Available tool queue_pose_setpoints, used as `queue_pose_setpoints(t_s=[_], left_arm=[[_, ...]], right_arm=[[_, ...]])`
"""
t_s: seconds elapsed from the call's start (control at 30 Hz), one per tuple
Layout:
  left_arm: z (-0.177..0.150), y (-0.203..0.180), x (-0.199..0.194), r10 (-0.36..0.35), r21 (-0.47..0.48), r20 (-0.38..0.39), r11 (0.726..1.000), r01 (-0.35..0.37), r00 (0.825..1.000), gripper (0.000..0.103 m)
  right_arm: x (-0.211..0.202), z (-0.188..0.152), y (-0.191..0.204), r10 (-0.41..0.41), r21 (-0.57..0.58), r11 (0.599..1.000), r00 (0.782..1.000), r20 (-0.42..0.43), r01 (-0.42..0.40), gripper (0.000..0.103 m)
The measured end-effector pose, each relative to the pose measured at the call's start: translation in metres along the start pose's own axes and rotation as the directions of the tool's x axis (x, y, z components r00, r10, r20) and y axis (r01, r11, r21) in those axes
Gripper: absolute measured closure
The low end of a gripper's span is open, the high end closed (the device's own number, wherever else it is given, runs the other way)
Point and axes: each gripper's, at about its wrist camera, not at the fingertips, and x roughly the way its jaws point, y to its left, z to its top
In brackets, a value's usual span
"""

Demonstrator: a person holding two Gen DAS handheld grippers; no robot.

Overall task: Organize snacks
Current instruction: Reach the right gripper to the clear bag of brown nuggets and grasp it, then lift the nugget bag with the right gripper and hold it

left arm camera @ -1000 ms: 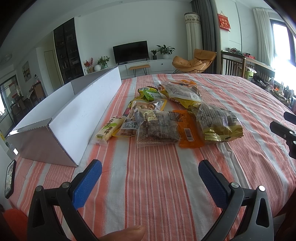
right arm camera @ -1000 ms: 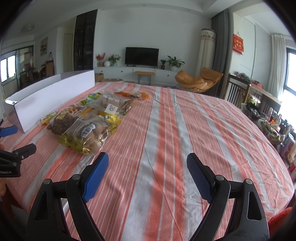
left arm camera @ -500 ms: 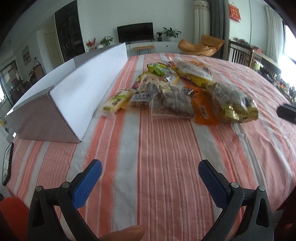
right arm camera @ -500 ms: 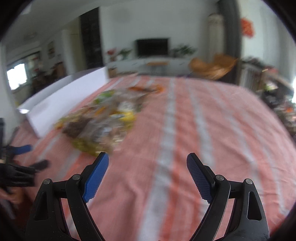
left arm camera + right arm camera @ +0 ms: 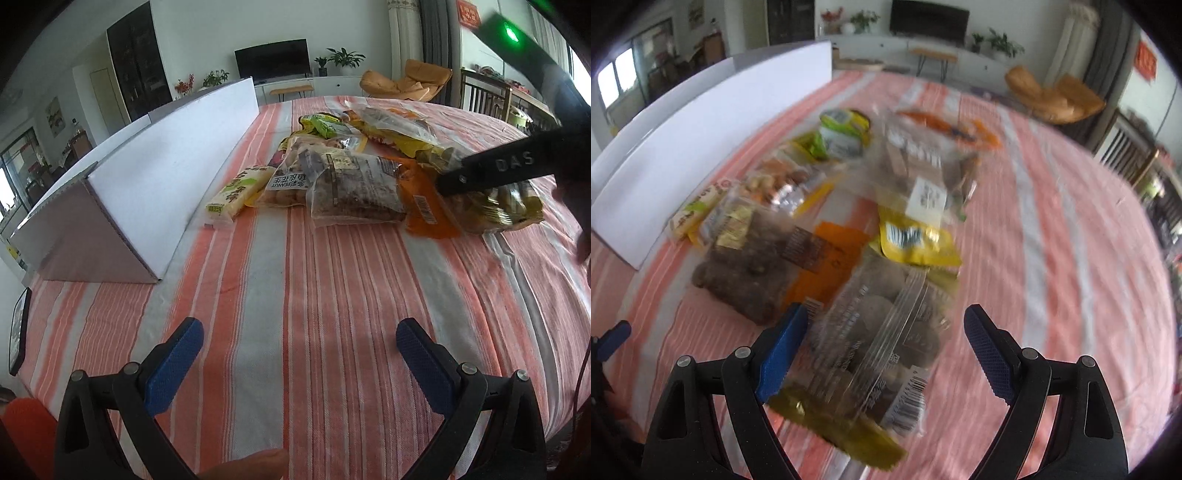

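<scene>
Both grippers' fingers spread apart; right gripper (image 5: 882,347) seemingly just above the clear snack bag (image 5: 871,343).

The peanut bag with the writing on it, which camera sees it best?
The left wrist view. There the peanut bag is sharp, its printed label readable, lying between the green-and-white bar and a bag of dark snacks. In the right wrist view it is a motion-blurred patch with no legible print.

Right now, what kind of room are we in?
Most likely a home living room: a flat-screen TV on a low white console, an orange lounge chair, and potted plants.
</scene>
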Motion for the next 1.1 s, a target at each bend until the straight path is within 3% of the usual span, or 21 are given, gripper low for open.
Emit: queue_pose_setpoints(t_s=[0.13, 0.17, 0.2, 0.3, 0.5, 0.67, 1.1], left_arm=[[0.004, 0.003, 0.005, -0.021, -0.027, -0.016, 0.999, 0.021, 1.000, 0.000], [0.004, 0.004, 0.006, -0.025, -0.032, -0.020, 0.999, 0.024, 0.999, 0.000], [0.004, 0.003, 0.005, -0.025, -0.032, -0.021, 0.999, 0.025, 0.999, 0.000], [0.003, 0.003, 0.005, -0.025, -0.033, -0.021, 0.999, 0.025, 0.999, 0.000], [0.001, 0.005, 0.006, -0.035, -0.058, -0.023, 0.998, 0.034, 0.999, 0.000], [-0.001, 0.006, 0.006, -0.044, -0.083, -0.027, 0.996, 0.042, 0.999, 0.000], [-0.002, 0.009, 0.004, -0.049, -0.106, -0.038, 0.993, 0.045, 0.998, 0.000]], right_arm=[[0.007, -0.009, -0.038, 0.119, 0.147, 0.983, 0.991, -0.062, -0.109, 0.018], [0.006, -0.013, -0.045, 0.135, 0.160, 0.979, 0.989, -0.062, -0.124, 0.022], [0.003, -0.016, -0.052, 0.144, 0.157, 0.978, 0.988, -0.054, -0.134, 0.032], [-0.012, -0.031, -0.074, 0.056, 0.127, 0.990, 0.998, -0.022, -0.053, 0.032], [-0.023, -0.053, -0.144, -0.117, 0.247, 0.964, 0.990, 0.076, 0.095, 0.030], [-0.017, -0.060, -0.165, -0.113, 0.304, 0.950, 0.985, 0.129, 0.069, 0.027], [-0.005, -0.065, -0.153, -0.158, 0.280, 0.951, 0.984, 0.087, 0.128, 0.019]])
